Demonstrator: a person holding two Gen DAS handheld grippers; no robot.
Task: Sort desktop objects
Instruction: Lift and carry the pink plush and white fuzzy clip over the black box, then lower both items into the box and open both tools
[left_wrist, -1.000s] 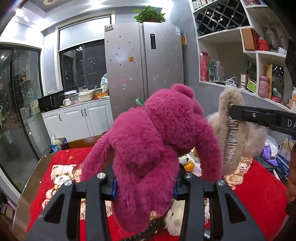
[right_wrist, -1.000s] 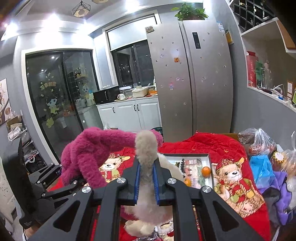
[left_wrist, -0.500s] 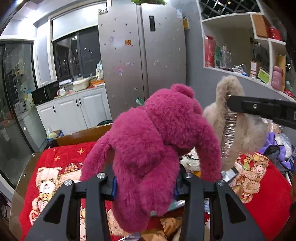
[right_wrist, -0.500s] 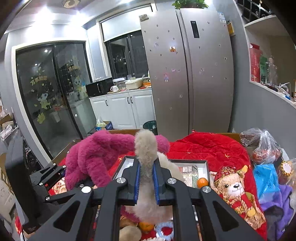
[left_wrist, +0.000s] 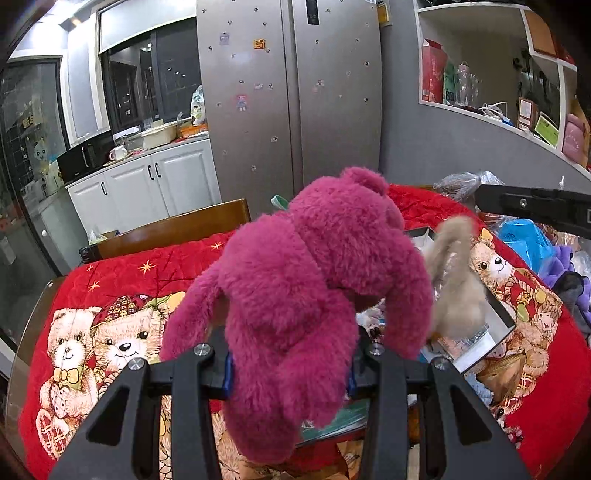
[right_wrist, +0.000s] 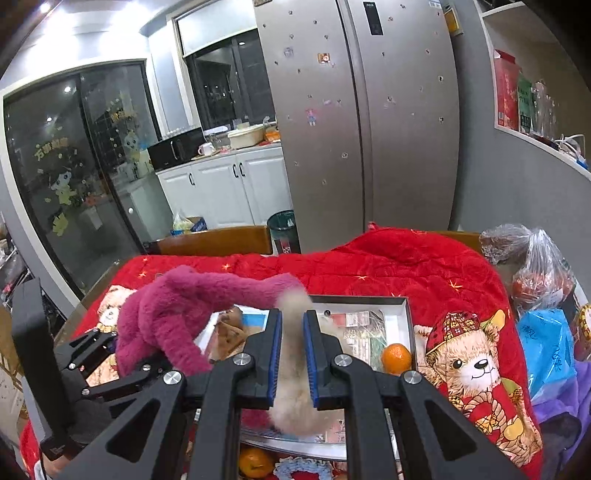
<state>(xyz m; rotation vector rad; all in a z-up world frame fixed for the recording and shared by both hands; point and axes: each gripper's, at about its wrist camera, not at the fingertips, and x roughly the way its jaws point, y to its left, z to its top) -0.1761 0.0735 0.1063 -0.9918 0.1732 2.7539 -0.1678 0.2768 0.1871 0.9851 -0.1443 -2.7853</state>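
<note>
My left gripper (left_wrist: 288, 365) is shut on a magenta plush bear (left_wrist: 317, 288), which fills the left wrist view and also shows in the right wrist view (right_wrist: 177, 314). My right gripper (right_wrist: 292, 343) has its jaws slightly parted around a beige plush toy (right_wrist: 293, 398); the toy hangs blurred over a grey tray (right_wrist: 404, 317). The beige toy also shows in the left wrist view (left_wrist: 458, 295) over the tray (left_wrist: 498, 317). Both toys are above a table covered by a red bear-print cloth (right_wrist: 406, 266).
The tray holds an orange (right_wrist: 396, 359), cards and a brown plush (right_wrist: 229, 332). Another orange (right_wrist: 255, 463) lies by the tray's near edge. Plastic bags (right_wrist: 532, 266) and a blue bag (right_wrist: 543, 347) crowd the right. A wooden chair back (right_wrist: 214, 240) stands behind the table.
Both grippers have come down toward the tray. The right jaws have parted and the beige toy is slipping down, blurred. The magenta bear stays held.
</note>
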